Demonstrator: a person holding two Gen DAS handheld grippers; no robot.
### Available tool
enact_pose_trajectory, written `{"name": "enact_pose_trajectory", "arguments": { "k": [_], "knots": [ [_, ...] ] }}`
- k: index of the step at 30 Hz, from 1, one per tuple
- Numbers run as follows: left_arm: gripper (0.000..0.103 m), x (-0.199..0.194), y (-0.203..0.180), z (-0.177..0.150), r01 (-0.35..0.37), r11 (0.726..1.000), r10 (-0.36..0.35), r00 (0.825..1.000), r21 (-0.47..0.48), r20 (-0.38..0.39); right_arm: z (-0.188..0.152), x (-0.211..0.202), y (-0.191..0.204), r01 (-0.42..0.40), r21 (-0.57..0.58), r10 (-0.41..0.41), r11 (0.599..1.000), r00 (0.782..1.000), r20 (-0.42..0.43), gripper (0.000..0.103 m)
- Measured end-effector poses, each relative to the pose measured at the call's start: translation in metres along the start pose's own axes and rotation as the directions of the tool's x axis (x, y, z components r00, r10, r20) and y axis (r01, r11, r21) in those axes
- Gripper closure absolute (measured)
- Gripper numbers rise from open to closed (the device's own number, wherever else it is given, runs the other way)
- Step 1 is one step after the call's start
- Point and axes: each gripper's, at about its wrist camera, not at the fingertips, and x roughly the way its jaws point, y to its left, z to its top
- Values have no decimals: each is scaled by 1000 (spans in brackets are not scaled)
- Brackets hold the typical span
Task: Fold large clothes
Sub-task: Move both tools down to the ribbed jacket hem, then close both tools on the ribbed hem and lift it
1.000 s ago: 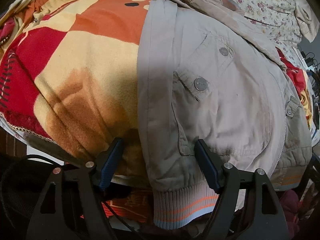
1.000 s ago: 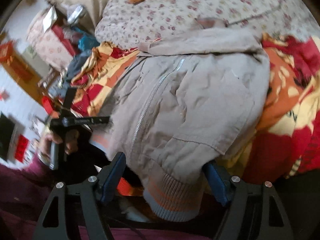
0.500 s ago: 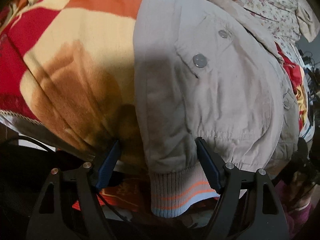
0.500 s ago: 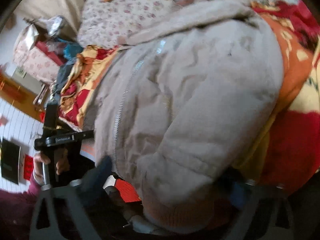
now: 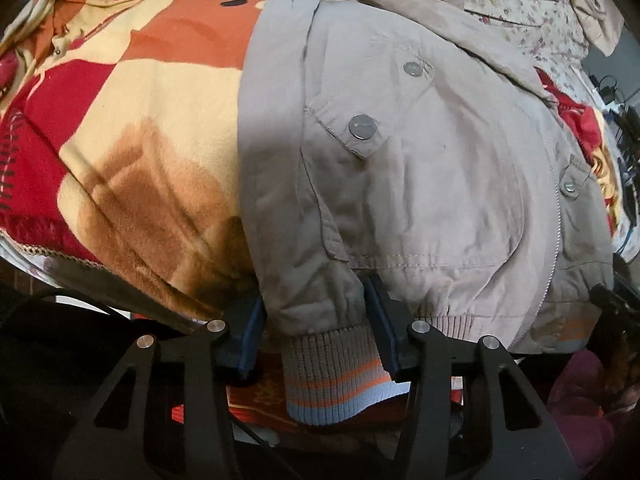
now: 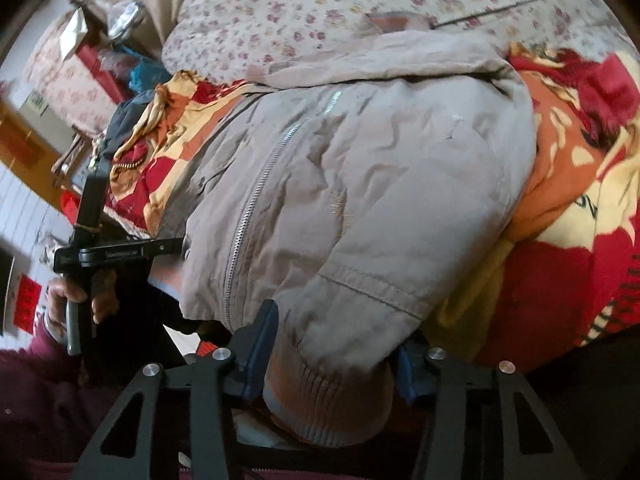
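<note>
1. While both grippers sit at the near edge, the bed is the largest thing in view: a floral sheet (image 6: pixel 320 12) covers its far part, and a plush blanket (image 5: pixel 132 128) in red, orange and cream covers the near part.
2. Jacket (image 5: pixel 420 168), beige, zipped, lies flat on the blanket with its ribbed hem (image 5: pixel 332 376) toward the cameras, overhanging the bed's near edge. Its collar end reaches the floral sheet. A sleeve is folded across the upper chest (seen best in the right wrist view).
3. Left gripper (image 5: pixel 316 328): jaws have just been closing. The blue pads now press from either side on the hem's left corner, where jacket cloth meets ribbing, and the fabric bunches between them. Clamped on the jacket.
4. Right gripper (image 6: pixel 336 344): jaws have just been closing too. The left pad bears against the ribbed hem at the jacket's other corner; the right pad is largely hidden under the cloth, but the fabric is gathered between the two. Reads as a grip on the jacket.
5. Person's hand (image 6: pixel 92 296), with a maroon sleeve, holds the left gripper's handle in the right wrist view.
6. Zipper (image 6: pixel 256 200) runs from hem toward collar.
7. Snap buttons (image 5: pixel 363 127) on the pocket flaps, metal, fastened.
</note>
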Motion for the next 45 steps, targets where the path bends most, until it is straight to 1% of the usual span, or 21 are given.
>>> {"name": "enact_pose_trajectory", "arguments": {
  "k": [1,2,3,6,10,12,13,14,15,16,17,19,22,24,27,30,34,37,41,43,45],
  "knots": [
    [56,1,-1,0,-3,1000,3,1000,-2,1,0,3,1,3,-1,-3,1000,1000,-6,52],
    [56,1,1,0,-3,1000,3,1000,-4,0,0,7,0,8,4,-8,1000,1000,-17,49],
    [56,1,1,0,-1,1000,1,1000,-5,-1,0,11,0,9,16,-9,1000,1000,-21,43],
    [56,4,-2,3,3,1000,-3,1000,-13,-3,-1,17,1,-4,27,4,1000,1000,-24,29],
    [56,2,0,0,-1,1000,1,1000,-14,-2,-1,17,11,27,-19,-27,999,999,-25,30],
    [56,1,2,-1,-3,1000,3,1000,-11,-1,-2,16,16,52,-52,-53,997,998,-27,41],
    [56,1,1,-1,-5,1000,5,1000,-5,1,-2,15,20,72,-80,-74,994,997,-25,50],
    [65,0,-1,-2,-4,1000,4,1000,13,8,-2,13,22,84,-94,-86,992,996,-20,62],
    [81,-2,-5,-3,0,999,0,1000,32,14,-1,9,21,88,-101,-89,991,996,-9,68],
    [86,-6,-9,-3,0,998,-2,1000,59,28,0,7,21,82,-103,-83,991,997,-2,69],
    [88,-12,-12,-2,23,997,-26,999,78,42,0,5,22,83,-107,-83,991,997,2,73],
    [89,-23,-11,2,76,994,-80,995,78,52,2,0,23,73,-122,-72,990,997,15,78],
    [89,-45,-3,16,148,988,-153,984,51,88,13,-16,19,-6,-92,12,996,998,58,83],
    [89,-59,1,26,179,983,-182,976,35,118,24,-34,13,-71,-62,78,996,989,123,84],
    [89,-75,5,45,216,976,-217,962,24,164,42,-57,8,-114,-49,122,992,969,214,85],
    [89,-90,4,66,217,976,-217,951,27,221,60,-70,5,-116,-40,123,992,953,277,85],
    [89,-104,7,100,213,977,-204,932,4,298,89,-75,-4,-99,-4,94,995,936,340,86],
    [89,-111,12,134,184,982,-161,916,-29,366,116,-74,-18,-78,47,53,996,921,387,86],
    [89,-110,21,185,198,977,-148,898,-80,414,156,-65,-37,-7,82,-28,997,910,415,86],
    [89,-103,19,216,193,977,-136,897,-94,421,178,-57,-50,7,112,-53,994,909,413,86],
    [89,-94,14,238,190,976,-132,900,-101,415,200,-48,-67,15,158,-79,987,910,408,86]
  ]
}}
